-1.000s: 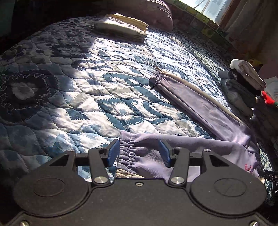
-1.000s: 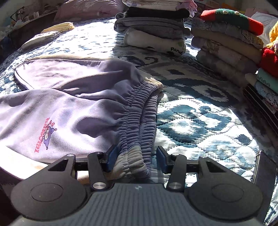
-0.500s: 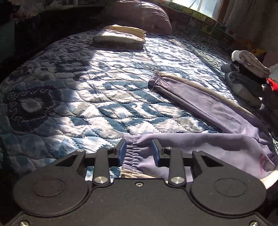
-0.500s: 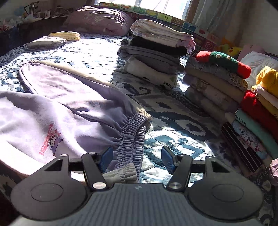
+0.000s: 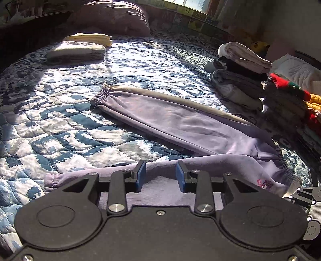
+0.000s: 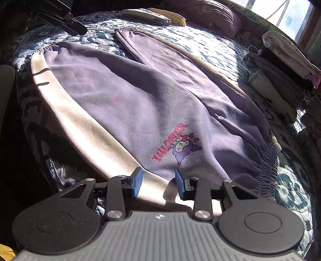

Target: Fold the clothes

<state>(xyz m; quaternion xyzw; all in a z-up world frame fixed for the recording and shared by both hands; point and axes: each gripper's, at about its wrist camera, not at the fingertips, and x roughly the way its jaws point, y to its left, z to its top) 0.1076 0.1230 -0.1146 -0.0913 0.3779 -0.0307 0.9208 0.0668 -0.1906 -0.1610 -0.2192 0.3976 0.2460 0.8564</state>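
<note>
Lilac sweatpants (image 6: 140, 96) lie spread on the bed (image 5: 60, 128), legs toward 11 o'clock; both your tongs, left (image 5: 159, 176) and right (image 6: 158, 181), gape empty; soft, limp fleece, best pinched at cuffs and waistband.

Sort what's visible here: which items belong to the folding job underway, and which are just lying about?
In the job:
- lilac sweatpants, spread on the bed
- left gripper, open
- right gripper, open

Lying about:
- folded stacks
- two folded items near the pillow
- quilt
</note>
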